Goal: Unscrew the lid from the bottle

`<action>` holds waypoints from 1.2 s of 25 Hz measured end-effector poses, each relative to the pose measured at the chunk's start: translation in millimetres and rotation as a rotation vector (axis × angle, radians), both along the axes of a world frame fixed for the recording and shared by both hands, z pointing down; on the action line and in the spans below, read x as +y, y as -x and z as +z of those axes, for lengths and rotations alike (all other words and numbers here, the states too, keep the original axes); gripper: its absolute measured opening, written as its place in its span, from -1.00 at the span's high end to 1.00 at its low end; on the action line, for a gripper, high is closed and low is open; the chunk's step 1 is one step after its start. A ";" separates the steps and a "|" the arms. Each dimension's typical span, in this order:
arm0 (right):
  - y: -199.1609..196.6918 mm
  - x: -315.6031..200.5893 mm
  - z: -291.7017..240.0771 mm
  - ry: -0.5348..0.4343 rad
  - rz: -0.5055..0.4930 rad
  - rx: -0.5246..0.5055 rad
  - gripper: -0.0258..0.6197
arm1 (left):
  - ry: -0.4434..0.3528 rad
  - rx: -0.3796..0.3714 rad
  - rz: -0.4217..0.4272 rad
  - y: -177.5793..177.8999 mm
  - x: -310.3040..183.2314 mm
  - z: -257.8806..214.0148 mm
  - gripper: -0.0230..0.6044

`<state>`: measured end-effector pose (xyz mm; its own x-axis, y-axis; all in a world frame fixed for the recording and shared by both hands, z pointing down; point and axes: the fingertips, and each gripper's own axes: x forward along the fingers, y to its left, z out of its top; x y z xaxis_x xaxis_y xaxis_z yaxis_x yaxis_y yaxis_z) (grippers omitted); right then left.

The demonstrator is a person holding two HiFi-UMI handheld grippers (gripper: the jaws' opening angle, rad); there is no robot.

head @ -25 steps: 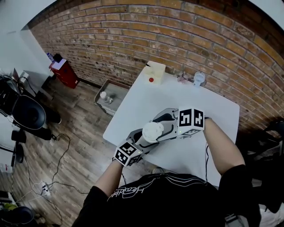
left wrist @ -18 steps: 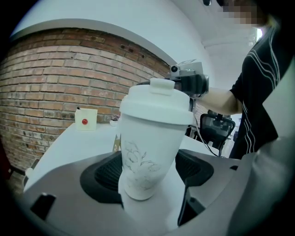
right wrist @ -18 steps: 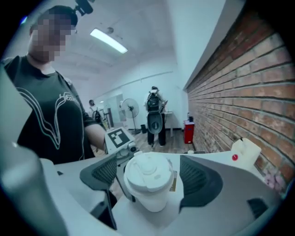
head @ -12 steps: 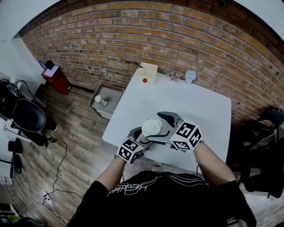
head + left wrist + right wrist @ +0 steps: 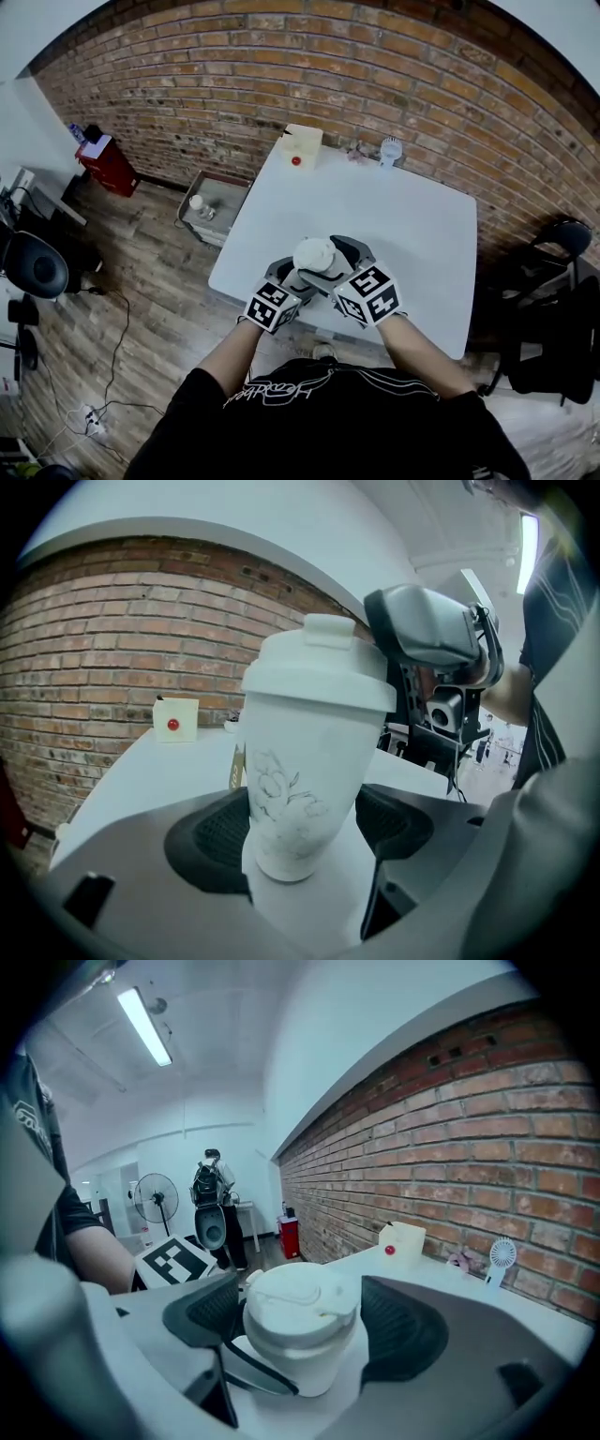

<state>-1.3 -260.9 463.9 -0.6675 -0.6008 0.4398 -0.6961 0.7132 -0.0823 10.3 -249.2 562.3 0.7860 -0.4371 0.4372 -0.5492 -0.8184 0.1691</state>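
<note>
A white bottle (image 5: 298,789) with a faint flower drawing and a white screw lid (image 5: 314,254) is held above the near edge of the white table (image 5: 403,225). My left gripper (image 5: 295,278) is shut on the bottle's lower body, one pad on each side (image 5: 302,829). My right gripper (image 5: 332,262) reaches in from the near right, level with the lid (image 5: 300,1309). The lid sits between its pads. Its jaws have just been closing, and a gap still shows at the right pad (image 5: 403,1330).
At the table's far edge stand a cream box with a red button (image 5: 300,147) and a small white fan (image 5: 389,148). A brick wall runs behind. On the floor to the left are a grey tray (image 5: 211,202), a red cabinet (image 5: 105,161) and a black chair (image 5: 33,264).
The right gripper has rolled round the lid: its marker cube went from the lid's right to its near side. Its jaws spread off the lid. The left gripper and bottle stayed put.
</note>
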 end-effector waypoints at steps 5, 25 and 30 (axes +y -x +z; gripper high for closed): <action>-0.2 -2.7 3.4 -0.053 0.053 0.046 -0.27 | 0.007 -0.004 0.002 -1.4 0.0 -0.8 -0.26; 2.5 2.0 6.2 0.021 -0.312 0.083 -0.20 | 0.026 -0.049 0.041 0.3 0.6 0.6 -0.26; 2.0 3.3 6.2 0.030 -0.428 0.090 -0.19 | 0.027 -0.050 0.035 -0.6 0.6 0.6 -0.26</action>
<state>-3.3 -257.7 470.1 -0.8119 -0.2649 0.5202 -0.3440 0.9371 -0.0596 11.0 -248.6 563.0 0.7777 -0.3971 0.4873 -0.5284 -0.8329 0.1645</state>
